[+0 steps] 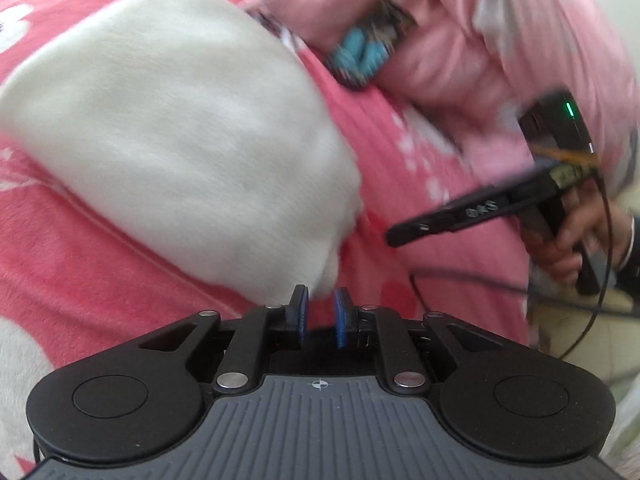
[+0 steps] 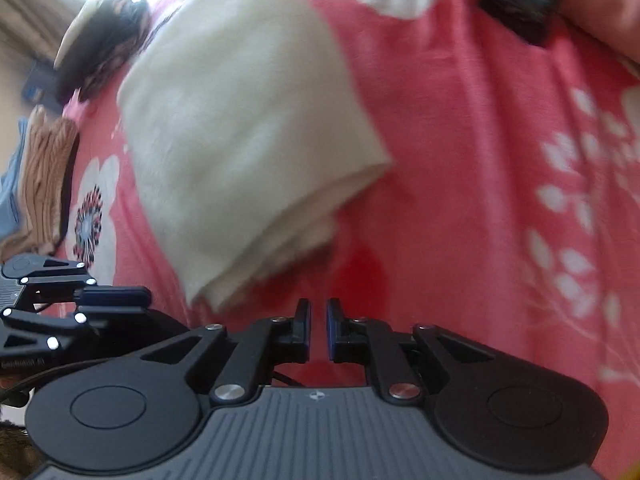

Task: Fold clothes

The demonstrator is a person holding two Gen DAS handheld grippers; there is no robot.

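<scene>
A folded white fleece garment (image 1: pixel 172 140) lies on a pink floral blanket (image 1: pixel 72 248); it also shows in the right wrist view (image 2: pixel 248 140). My left gripper (image 1: pixel 320 300) sits at the garment's near corner, jaws a small gap apart with nothing between them. My right gripper (image 2: pixel 318 312) hovers just in front of the garment's folded edge, jaws nearly closed and empty. The right gripper also shows in the left wrist view (image 1: pixel 404 234), held by a hand. The left gripper shows at the left edge of the right wrist view (image 2: pixel 120 298).
A light pink quilt (image 1: pixel 460 28) is bunched at the back with a dark patterned item (image 1: pixel 360 56) beside it. A stack of folded clothes (image 2: pixel 44 184) and a dark floral item (image 2: pixel 100 40) lie at the far left. Cables (image 1: pixel 560 300) trail on the right.
</scene>
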